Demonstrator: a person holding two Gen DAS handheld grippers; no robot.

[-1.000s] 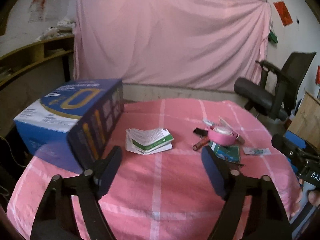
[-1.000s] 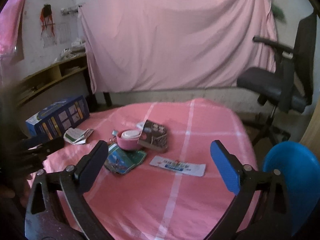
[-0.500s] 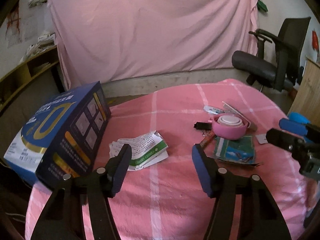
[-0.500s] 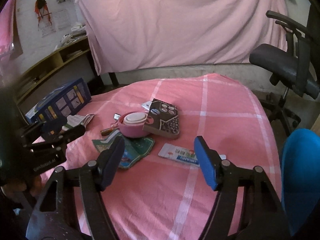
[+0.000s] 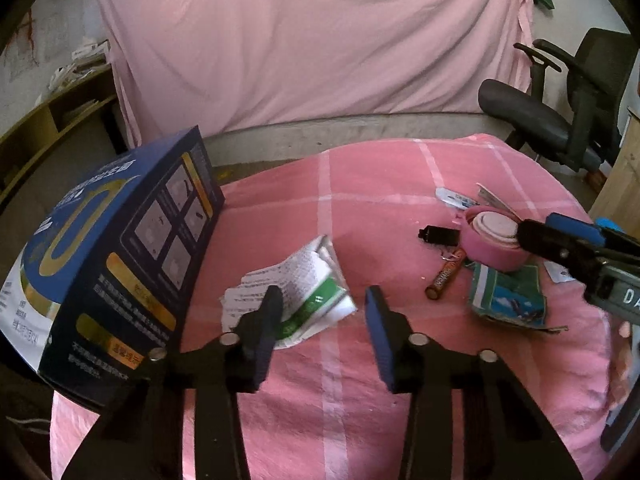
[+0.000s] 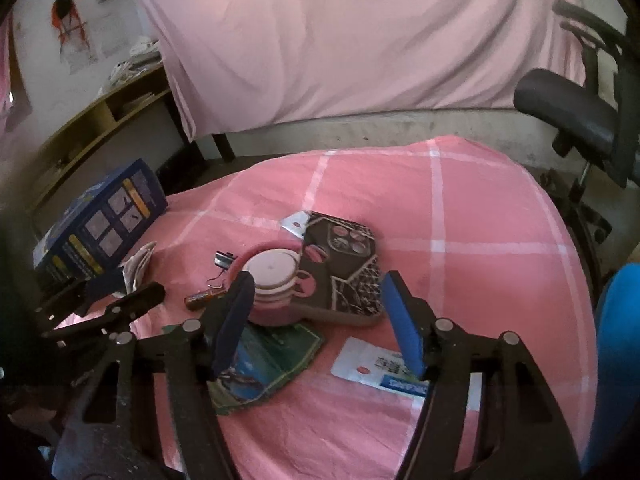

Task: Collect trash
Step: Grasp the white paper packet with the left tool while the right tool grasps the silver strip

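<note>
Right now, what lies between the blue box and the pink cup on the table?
In the left wrist view, a crumpled paper leaflet lies between the blue box and pink cup; otherwise bare cloth.

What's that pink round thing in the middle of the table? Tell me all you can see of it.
The pink bowl is round and squat, seemingly plastic or silicone, with a pale ringed insert or lid nested in its top. It stands upright on the pink checked tablecloth. A dark patterned packet leans against one side, and a green wrapper lies at its base, apparently tucked under it. A brown battery lies close by. Neither gripper touches it.
</note>
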